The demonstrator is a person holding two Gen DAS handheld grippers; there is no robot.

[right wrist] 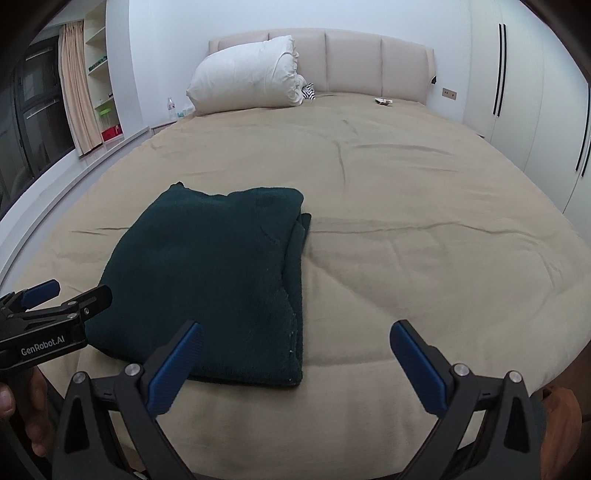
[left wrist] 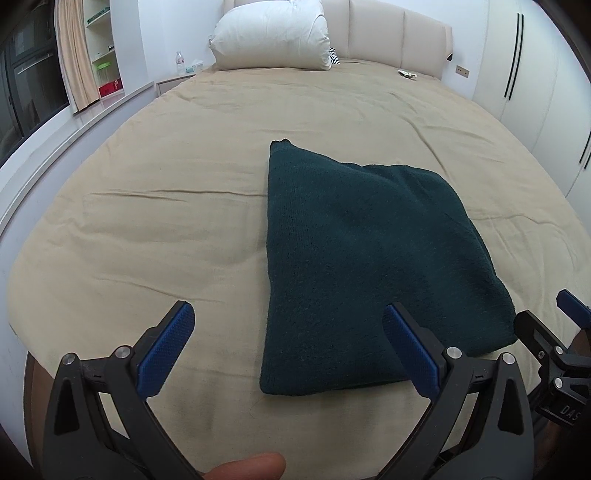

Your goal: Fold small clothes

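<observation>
A dark green knit garment lies folded into a thick rectangle on the tan bed cover. In the right wrist view the same garment shows stacked layers along its right edge. My left gripper hangs open over the garment's near left corner, nothing between its blue pads. My right gripper is open too, above the garment's near right corner and the bare cover. Each gripper shows at the edge of the other's view: the right gripper, the left gripper.
A white pillow leans on the beige headboard at the far end of the bed. A small object lies at the far right. White wardrobe doors stand to the right, a window ledge and shelves to the left.
</observation>
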